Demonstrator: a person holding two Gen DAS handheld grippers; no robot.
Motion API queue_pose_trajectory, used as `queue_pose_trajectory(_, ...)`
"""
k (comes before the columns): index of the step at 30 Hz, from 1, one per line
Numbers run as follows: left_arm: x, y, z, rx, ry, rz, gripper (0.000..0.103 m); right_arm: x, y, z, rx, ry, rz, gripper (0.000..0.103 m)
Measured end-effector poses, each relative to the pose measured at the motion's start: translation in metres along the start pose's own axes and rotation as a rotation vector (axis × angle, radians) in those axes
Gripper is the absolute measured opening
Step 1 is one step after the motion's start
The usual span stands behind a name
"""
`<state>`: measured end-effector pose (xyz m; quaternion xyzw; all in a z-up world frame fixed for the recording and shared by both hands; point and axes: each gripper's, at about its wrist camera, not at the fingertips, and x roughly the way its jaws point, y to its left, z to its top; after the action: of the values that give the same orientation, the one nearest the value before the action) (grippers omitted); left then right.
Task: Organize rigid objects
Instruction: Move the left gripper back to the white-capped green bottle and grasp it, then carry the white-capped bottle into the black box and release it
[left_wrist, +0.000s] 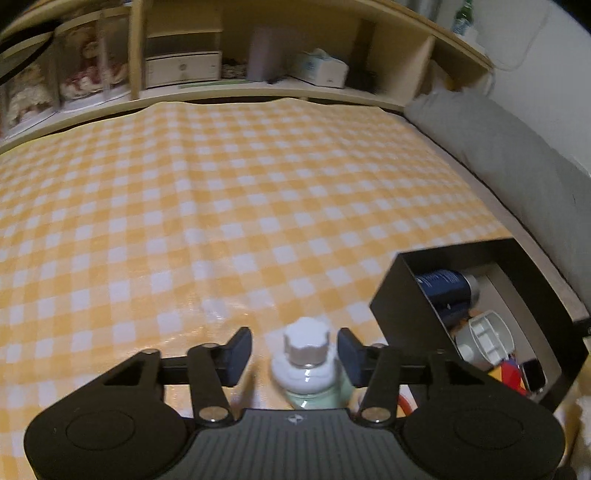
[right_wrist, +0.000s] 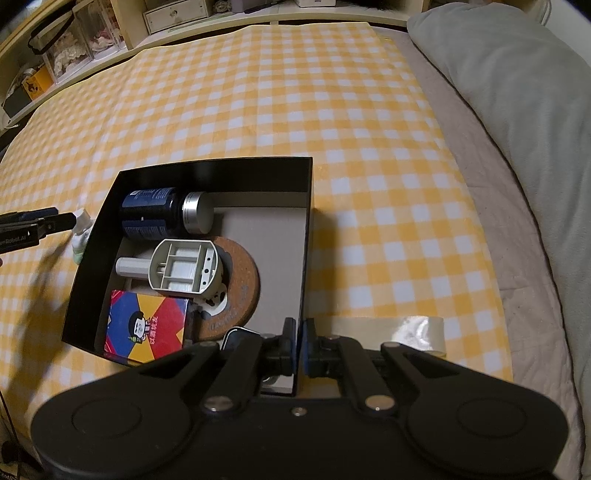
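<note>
So I'm looking at the yellow checked cloth (right_wrist: 295, 92) covering most of the bed, with a gray pillow (right_wrist: 517, 74) running along the 3 o'clock side in my right view. The black box (right_wrist: 306, 221) sits on the cloth, open on top. Inside it, the dark blue jar (right_wrist: 149, 214) with the silver lid lies on its side at about 11 o'clock, the brown round disc (right_wrist: 243, 291) sits near the middle, the white plastic holder (right_wrist: 184, 267) lies partly on top of that disc, and the colorful cartoon card box (right_wrist: 146, 325) is down at 7 o'clock. A roll of clear tape (right_wrist: 417, 332) lies on the cloth just outside the box at 4 o'clock.

My right claw (right_wrist: 298, 347) is pressed tight on the near wall of the box.

My left claw (left_wrist: 293, 356) is spread wide around the little white-capped bottle (left_wrist: 306, 365), which stands upright on the cloth just beside the box's left wall. The right finger looks to be touching it, the left one is clear of it.
</note>
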<state>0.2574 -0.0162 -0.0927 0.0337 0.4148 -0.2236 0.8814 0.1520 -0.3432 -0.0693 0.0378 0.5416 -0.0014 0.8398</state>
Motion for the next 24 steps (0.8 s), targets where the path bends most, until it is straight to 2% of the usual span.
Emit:
queue_pose_trajectory(6,0.005,-0.009,-0.001,0.042,0.012,0.010,0.026,0.000,0.000,0.000,-0.001,-0.001,0.000,0.004)
queue_pose_trajectory(16,0.003,-0.004,0.002,0.009,-0.010,0.018,0.025,0.000,0.001,0.000,-0.003,0.000,-0.002,0.004)
queue_pose_trajectory(20,-0.010,-0.002,0.013,-0.041,-0.064,0.007,0.025,0.000,0.000,0.000,-0.002,0.000,-0.001,0.004)
queue_pose_trajectory(24,-0.027,-0.013,0.028,-0.044,-0.127,-0.045,0.025,0.000,0.001,0.000,-0.003,0.000,-0.002,0.004)
